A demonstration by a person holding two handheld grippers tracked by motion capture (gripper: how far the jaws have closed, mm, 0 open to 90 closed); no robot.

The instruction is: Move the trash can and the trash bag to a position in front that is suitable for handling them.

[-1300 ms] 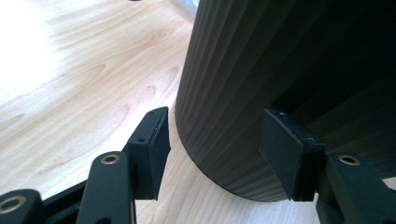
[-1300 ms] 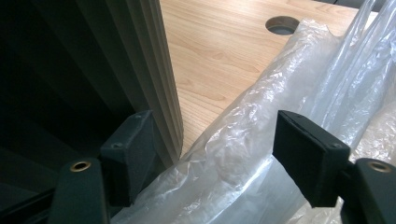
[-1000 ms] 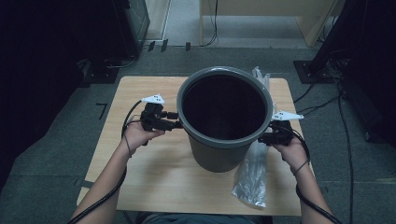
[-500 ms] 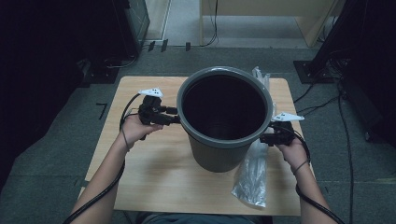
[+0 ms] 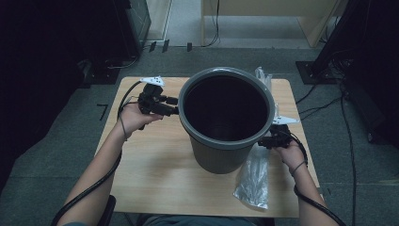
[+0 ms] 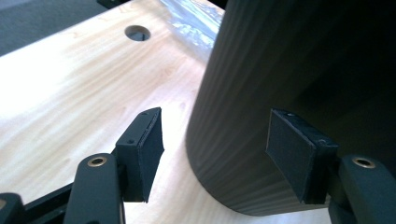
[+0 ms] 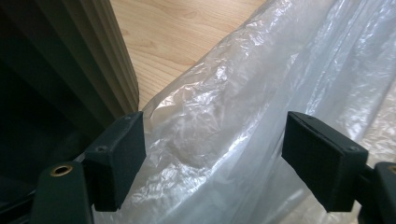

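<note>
beside the grey bin (image 5: 226, 141), both grippers, left gripper (image 5: 171, 106) and right gripper (image 5: 261, 141), hang spread, right aimed at the plastic bag (image 5: 254, 176), probably to line it.

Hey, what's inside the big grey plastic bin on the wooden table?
The grey plastic bin looks empty: the high view shows just dark walls and a shadowed bottom. Anything small and dark lying down there couldn't be made out.

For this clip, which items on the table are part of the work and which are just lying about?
In the job:
- grey bin, between both grippers
- clear plastic bag, lying beside the bin, in front of the right gripper
- left gripper, jaws open beside the bin wall

Lying about:
- floor cables
</note>
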